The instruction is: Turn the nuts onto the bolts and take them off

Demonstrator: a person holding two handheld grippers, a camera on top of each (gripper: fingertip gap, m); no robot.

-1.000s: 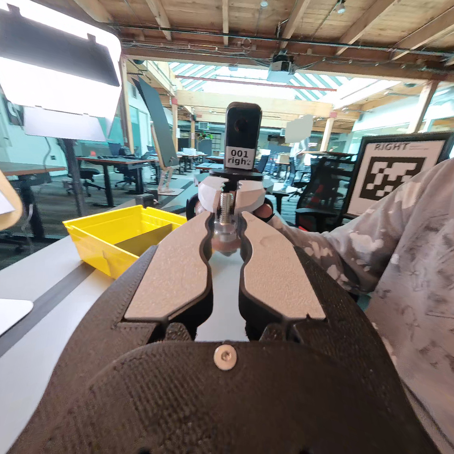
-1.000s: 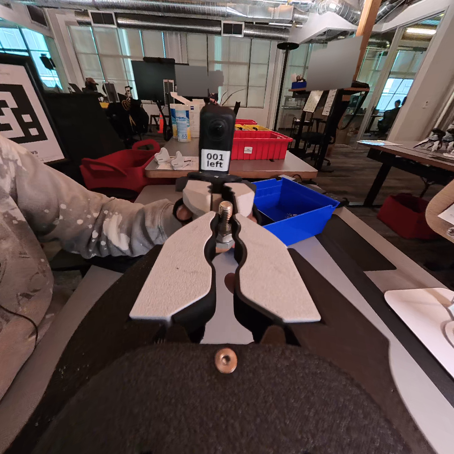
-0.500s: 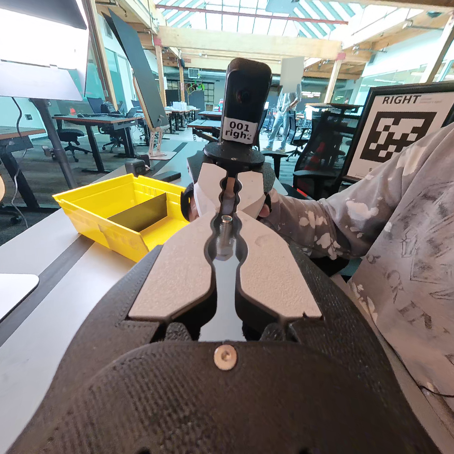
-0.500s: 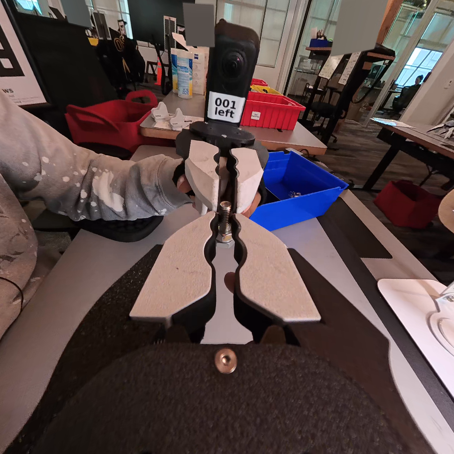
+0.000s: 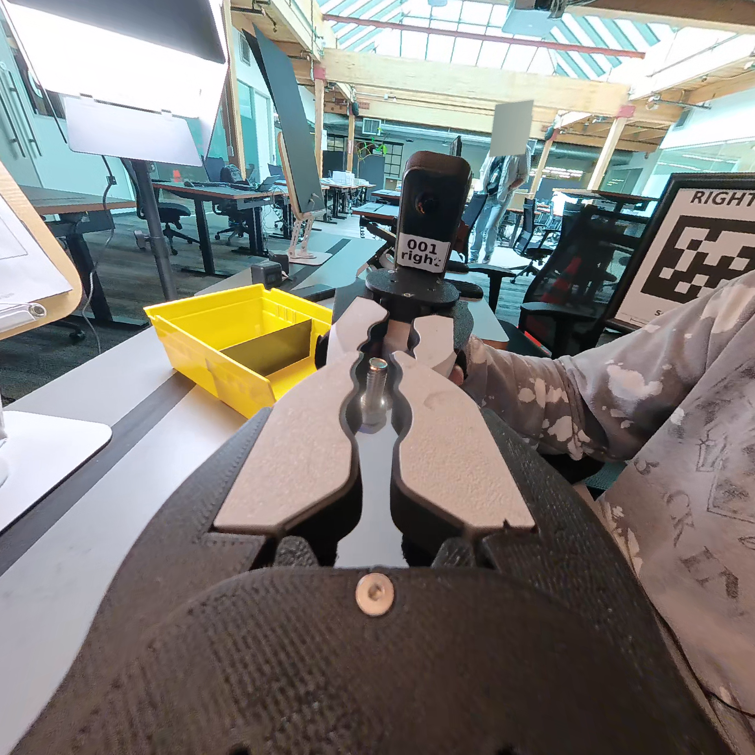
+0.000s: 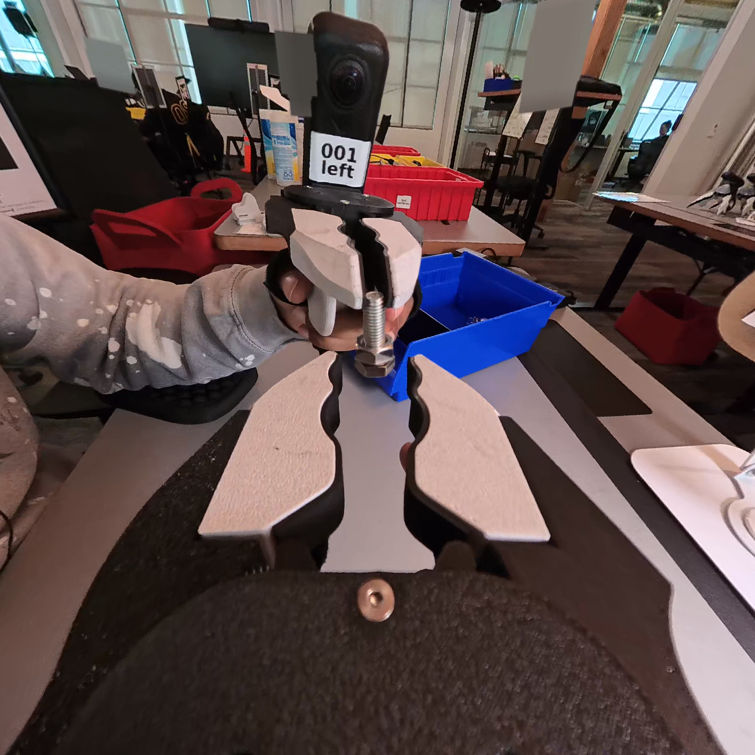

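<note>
Bolt (image 6: 374,318) is the ref point here: held up in the air over the table (image 6: 502,392), w/ the blue bin (image 6: 482,339) just behind it and to its right in the right wrist view, and the yellow bin (image 5: 204,339) off to its left in the left wrist view. Left tool (image 6: 374,292) is clamped on the bolt's threaded end. Right tool (image 6: 372,358) is parted to a moderate gap, fingertips either side of the bolt's lower end, holding nothing. Nut (image 6: 374,350) sits far down the thread, apparently right against the hex head (image 6: 374,367). Progress, approx: threading-on looks done for this pair; taking the nut back off is left, so right tool likely needs to close on it.
</note>
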